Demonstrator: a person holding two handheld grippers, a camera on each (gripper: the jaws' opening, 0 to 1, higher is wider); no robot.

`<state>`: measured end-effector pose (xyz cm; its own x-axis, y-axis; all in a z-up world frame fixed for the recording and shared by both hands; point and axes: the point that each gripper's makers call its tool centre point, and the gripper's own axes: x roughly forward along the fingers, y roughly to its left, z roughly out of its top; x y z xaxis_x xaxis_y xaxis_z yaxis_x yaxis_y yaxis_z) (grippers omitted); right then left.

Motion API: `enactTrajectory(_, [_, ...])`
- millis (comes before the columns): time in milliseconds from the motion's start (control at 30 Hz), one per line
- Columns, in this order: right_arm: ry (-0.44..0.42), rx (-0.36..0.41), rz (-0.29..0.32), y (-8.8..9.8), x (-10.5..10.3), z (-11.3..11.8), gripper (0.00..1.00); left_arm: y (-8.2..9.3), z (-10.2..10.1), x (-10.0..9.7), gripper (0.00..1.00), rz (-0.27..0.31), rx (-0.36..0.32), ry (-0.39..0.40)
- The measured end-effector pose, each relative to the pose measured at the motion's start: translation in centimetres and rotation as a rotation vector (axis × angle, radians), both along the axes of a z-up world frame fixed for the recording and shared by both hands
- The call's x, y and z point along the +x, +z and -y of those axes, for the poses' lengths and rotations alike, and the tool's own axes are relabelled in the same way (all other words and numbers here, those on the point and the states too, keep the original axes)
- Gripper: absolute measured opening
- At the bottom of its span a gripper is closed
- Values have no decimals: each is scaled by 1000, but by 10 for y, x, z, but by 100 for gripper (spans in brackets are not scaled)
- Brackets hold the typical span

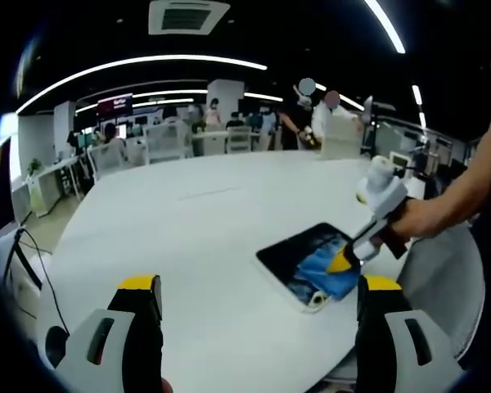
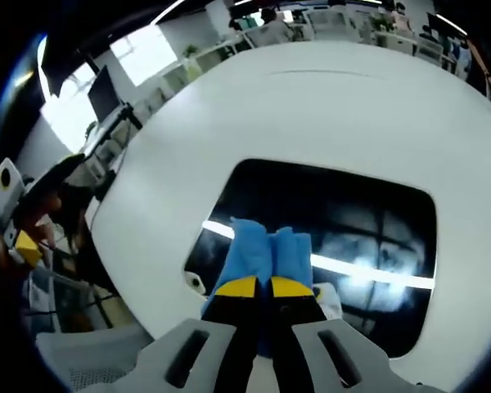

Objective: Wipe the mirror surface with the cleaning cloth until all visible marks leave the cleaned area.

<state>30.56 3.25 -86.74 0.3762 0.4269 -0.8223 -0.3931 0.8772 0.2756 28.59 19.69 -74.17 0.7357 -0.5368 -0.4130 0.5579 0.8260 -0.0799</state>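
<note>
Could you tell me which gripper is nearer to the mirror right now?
Right. The right gripper presses the cloth onto the mirror; the left gripper is held open, back from it above the table.

Mirror (image 2: 368, 221) was glossy and dark, reflecting ceiling light strips. Cleaning cloth (image 2: 266, 252) looked like soft blue fabric, matt, folded. Round table (image 1: 188, 237) top was smooth, white, faintly sheened. Right gripper (image 2: 255, 288) jaws appeared matt plastic, yellow-tipped.

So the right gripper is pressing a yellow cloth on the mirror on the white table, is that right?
Not quite: the cloth is blue, not yellow, as the right gripper view shows. The right gripper does pinch it against the mirror on the white table.
</note>
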Motion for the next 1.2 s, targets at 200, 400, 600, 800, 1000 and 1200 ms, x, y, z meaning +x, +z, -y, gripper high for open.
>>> enactTrajectory(200, [22,-4,-7,0,2,-16,0,1,1,-2,99,1,-6,1])
enactTrajectory(400, [33,12,-29,-1,3,-29,0,5,-6,1,99,10,-3,8])
enactTrajectory(600, [53,33,-50,0,1,-42,0,3,0,0,99,10,-23,9])
enactTrajectory(800, [64,50,-67,-2,3,-54,0,-3,8,-3,99,-2,-27,4])
enactTrajectory(1000, [82,63,-74,-1,2,-54,0,-6,8,-1,99,-13,-23,11])
enactTrajectory(1200, [99,64,-63,-1,2,-55,0,-10,10,0,99,-23,-21,19])
